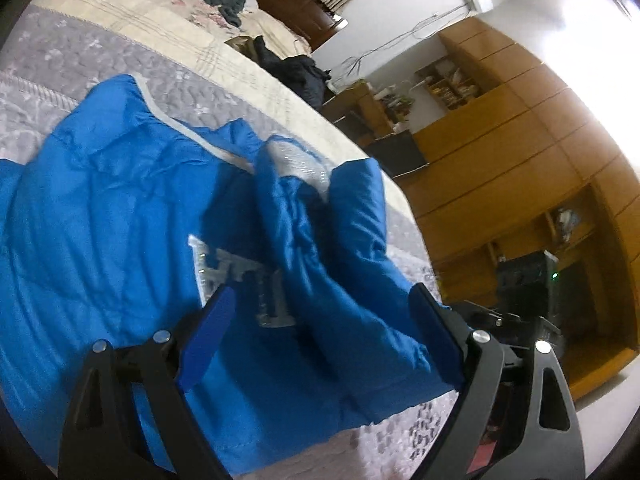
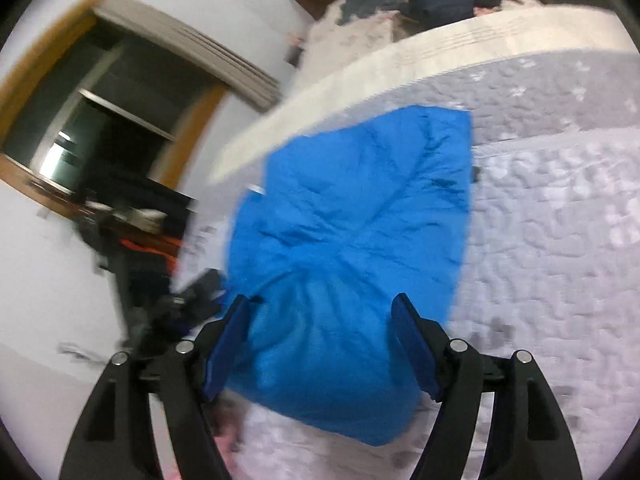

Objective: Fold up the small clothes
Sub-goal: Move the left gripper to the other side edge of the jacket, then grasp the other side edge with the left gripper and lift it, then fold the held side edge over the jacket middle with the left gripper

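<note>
Here your left tongs (image 1: 320,312) and right tongs (image 2: 322,322) both gape wide, straddling bunched parts of the blue jacket (image 1: 120,208) on the bed (image 2: 560,220), gripping nothing.

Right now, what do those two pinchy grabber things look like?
Both look alike. The left gripper and the right gripper each have two flat blue finger pads mounted on black, angular plastic arms with triangular cut-outs. Round silver pins shine at the joints. No cables, markings, hands or sleeves show in either view.
</note>
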A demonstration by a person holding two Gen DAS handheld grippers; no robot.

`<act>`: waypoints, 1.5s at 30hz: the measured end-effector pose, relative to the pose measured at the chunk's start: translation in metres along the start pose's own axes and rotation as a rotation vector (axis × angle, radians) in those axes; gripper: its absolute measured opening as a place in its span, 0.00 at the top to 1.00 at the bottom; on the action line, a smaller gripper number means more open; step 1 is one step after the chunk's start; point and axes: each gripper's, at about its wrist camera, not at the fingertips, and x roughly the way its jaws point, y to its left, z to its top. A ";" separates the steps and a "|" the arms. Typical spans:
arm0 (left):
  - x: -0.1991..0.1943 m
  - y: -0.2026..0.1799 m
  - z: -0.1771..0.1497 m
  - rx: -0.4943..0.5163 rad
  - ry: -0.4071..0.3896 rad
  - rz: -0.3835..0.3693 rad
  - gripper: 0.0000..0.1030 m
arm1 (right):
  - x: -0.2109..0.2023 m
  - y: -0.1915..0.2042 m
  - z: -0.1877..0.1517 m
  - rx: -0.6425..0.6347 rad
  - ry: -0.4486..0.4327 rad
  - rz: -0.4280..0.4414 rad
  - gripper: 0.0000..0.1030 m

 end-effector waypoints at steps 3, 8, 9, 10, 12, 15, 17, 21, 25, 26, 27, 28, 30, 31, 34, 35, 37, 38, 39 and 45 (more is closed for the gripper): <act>0.010 0.004 -0.001 -0.021 -0.004 -0.012 0.15 | -0.004 -0.006 0.002 -0.002 -0.034 -0.042 0.28; 0.019 0.006 0.003 -0.026 -0.015 -0.037 0.15 | 0.022 0.001 -0.006 -0.069 0.012 -0.145 0.29; 0.021 0.004 0.003 -0.027 -0.019 -0.057 0.15 | 0.029 0.003 -0.008 -0.076 0.029 -0.144 0.29; 0.023 0.001 0.004 -0.026 -0.016 -0.070 0.15 | 0.034 0.004 -0.010 -0.079 0.040 -0.140 0.29; 0.030 -0.004 0.006 -0.017 -0.003 -0.060 0.14 | 0.044 0.009 -0.015 -0.105 0.049 -0.156 0.28; 0.044 -0.004 0.011 -0.008 0.029 -0.031 0.13 | 0.049 0.017 -0.019 -0.141 0.038 -0.189 0.28; 0.052 -0.001 0.015 -0.007 0.044 -0.003 0.13 | 0.051 0.019 -0.022 -0.156 0.039 -0.196 0.28; 0.065 -0.006 0.019 0.043 0.076 0.044 0.13 | 0.051 0.019 -0.027 -0.164 0.041 -0.191 0.28; 0.080 -0.018 0.021 0.096 0.108 0.158 0.38 | 0.051 0.019 -0.031 -0.181 0.036 -0.193 0.27; 0.084 -0.019 0.021 0.104 0.114 0.183 0.41 | 0.051 0.018 -0.033 -0.185 0.036 -0.195 0.27; 0.085 -0.020 0.021 0.096 0.109 0.174 0.49 | 0.049 0.016 -0.035 -0.183 0.035 -0.194 0.27; 0.084 -0.021 0.022 0.093 0.106 0.177 0.55 | 0.048 0.014 -0.036 -0.177 0.034 -0.184 0.27; 0.080 -0.026 0.021 0.106 0.090 0.182 0.66 | 0.044 0.012 -0.040 -0.171 0.034 -0.164 0.27; 0.078 -0.031 0.020 0.123 0.077 0.181 0.71 | 0.041 0.011 -0.042 -0.168 0.032 -0.153 0.27; 0.071 -0.045 0.017 0.158 0.043 0.154 0.78 | 0.027 0.005 -0.044 -0.144 0.016 -0.097 0.27; 0.069 -0.047 0.018 0.159 0.037 0.133 0.79 | 0.022 0.003 -0.045 -0.136 0.005 -0.078 0.27; 0.062 -0.051 0.018 0.163 0.029 0.093 0.81 | 0.007 -0.002 -0.047 -0.124 -0.032 -0.048 0.27; 0.059 -0.053 0.018 0.166 0.025 0.076 0.81 | 0.001 -0.004 -0.048 -0.120 -0.050 -0.042 0.27; 0.054 -0.054 0.019 0.166 0.020 0.053 0.82 | -0.005 -0.006 -0.049 -0.116 -0.068 -0.037 0.27; 0.028 -0.061 0.021 0.177 -0.003 -0.043 0.83 | -0.018 -0.015 -0.044 -0.098 -0.104 -0.017 0.27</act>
